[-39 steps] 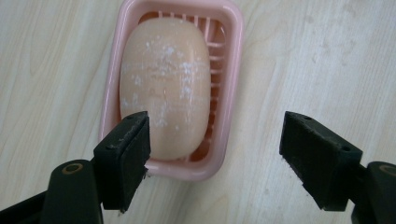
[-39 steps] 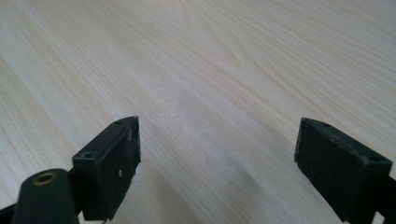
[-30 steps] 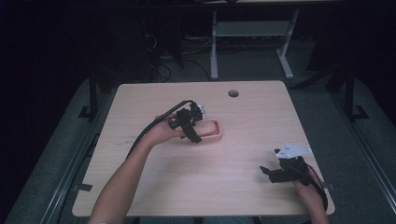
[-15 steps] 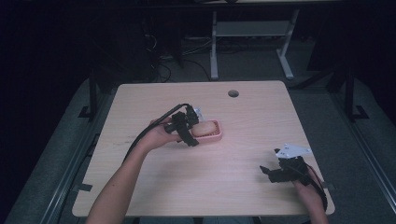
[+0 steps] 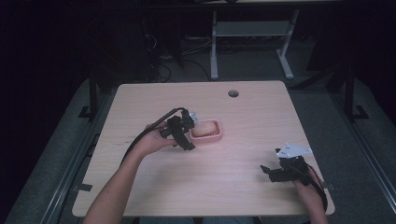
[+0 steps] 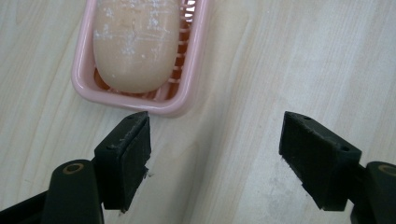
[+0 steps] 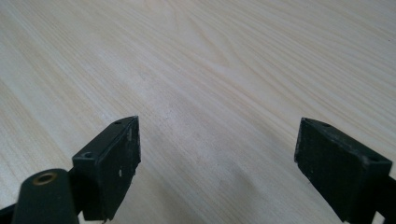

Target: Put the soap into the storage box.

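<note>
A pink slotted soap dish sits near the middle of the wooden table. A peach bar of soap lies in it. My left gripper hovers just left of the dish, open, its jaws wide apart with bare wood between them; one jaw tip is close to the dish's rim. My right gripper rests low over the table's front right area, open, with nothing between its jaws.
A round cable hole lies near the table's far edge. Beyond the table stand the legs of another desk and cables on a dark floor. The left gripper's cable trails back over the person's forearm.
The left gripper has drawn back slightly leftward from the dish, with the soap left lying in it. The right gripper has stayed where it was.
</note>
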